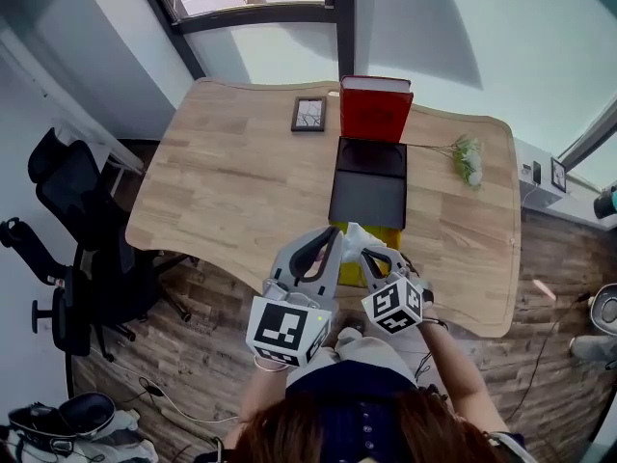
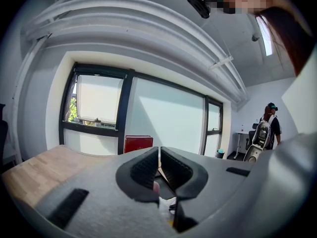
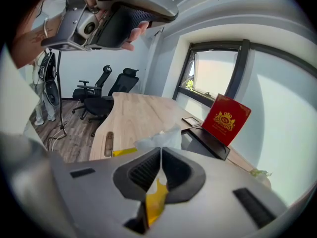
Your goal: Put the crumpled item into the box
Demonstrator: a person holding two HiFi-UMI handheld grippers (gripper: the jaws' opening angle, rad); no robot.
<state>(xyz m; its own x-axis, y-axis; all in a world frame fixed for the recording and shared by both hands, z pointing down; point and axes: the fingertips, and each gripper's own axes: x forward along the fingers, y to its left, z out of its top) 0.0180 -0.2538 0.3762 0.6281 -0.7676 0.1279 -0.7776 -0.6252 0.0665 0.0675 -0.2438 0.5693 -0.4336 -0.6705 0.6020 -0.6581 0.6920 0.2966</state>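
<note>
The crumpled item (image 1: 355, 233) is white and yellow and hangs over the table's near edge, between my two grippers. My right gripper (image 3: 161, 155) is shut on it: yellow and white material shows between its pads, and a white crumpled end (image 3: 161, 138) sticks up past its tips. My left gripper (image 2: 159, 155) is shut, tips almost touching, with nothing clearly between them. In the head view the left gripper (image 1: 326, 245) and the right gripper (image 1: 372, 255) are side by side. The box (image 1: 369, 186) lies open beyond them, a black tray with its red lid (image 1: 374, 109) upright.
A small dark picture frame (image 1: 308, 114) lies left of the lid and a flower sprig (image 1: 468, 157) at the table's right. Black office chairs (image 1: 67, 258) stand left of the wooden table (image 1: 231, 181). A person (image 2: 270, 128) stands far off by the right wall.
</note>
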